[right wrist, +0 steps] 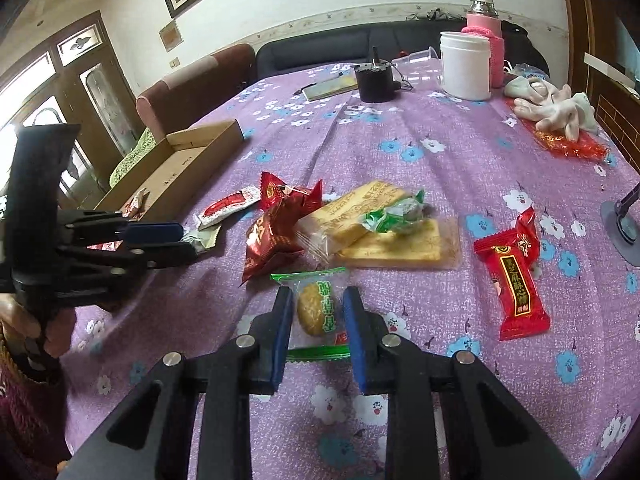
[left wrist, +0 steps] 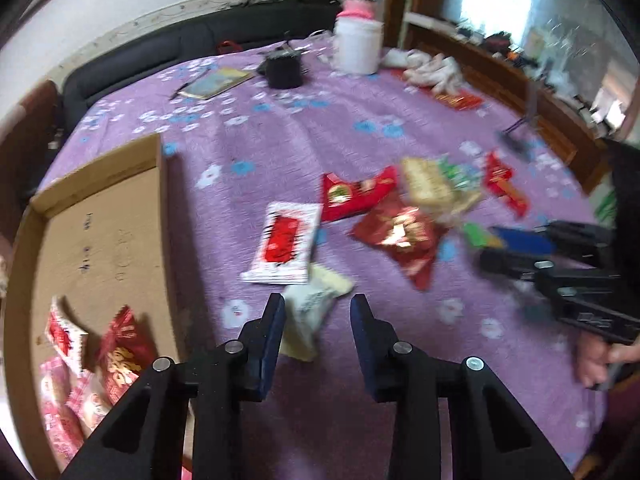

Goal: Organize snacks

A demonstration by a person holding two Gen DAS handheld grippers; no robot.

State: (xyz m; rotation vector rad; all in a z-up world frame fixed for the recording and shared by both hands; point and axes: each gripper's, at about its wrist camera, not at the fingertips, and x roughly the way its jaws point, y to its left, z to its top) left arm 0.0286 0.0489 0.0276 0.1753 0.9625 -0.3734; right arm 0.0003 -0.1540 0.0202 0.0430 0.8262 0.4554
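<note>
**Two Claws Over the Snacks**

The left gripper (left wrist: 318,304) hung low over the purple flowered cloth (left wrist: 280,140), its two blue fingers apart. A pale snack pack (left wrist: 312,312) lay between the fingers, but they were not squeezing it. Just past it lay a white pack with a red label (left wrist: 285,249).

The right gripper (right wrist: 318,300) had its fingers apart too — one on each side of a green-edged cookie pack (right wrist: 316,308) that lay flat on the cloth. Nothing was pinched.

The cardboard box (left wrist: 100,240) sat on the left side of the table. A few red and pink snack packs (left wrist: 120,352) lay in its near end.

More snacks lay in a loose heap in the middle — a dark red bag (right wrist: 272,236), yellow cracker packs (right wrist: 384,240) with a green wrapped sweet (right wrist: 396,216) on top. A red bar pack (right wrist: 516,284) lay off to the right, apart from the heap.

At the far end stood a white jar (right wrist: 466,66), with a pink bottle (right wrist: 486,40) behind it.
</note>
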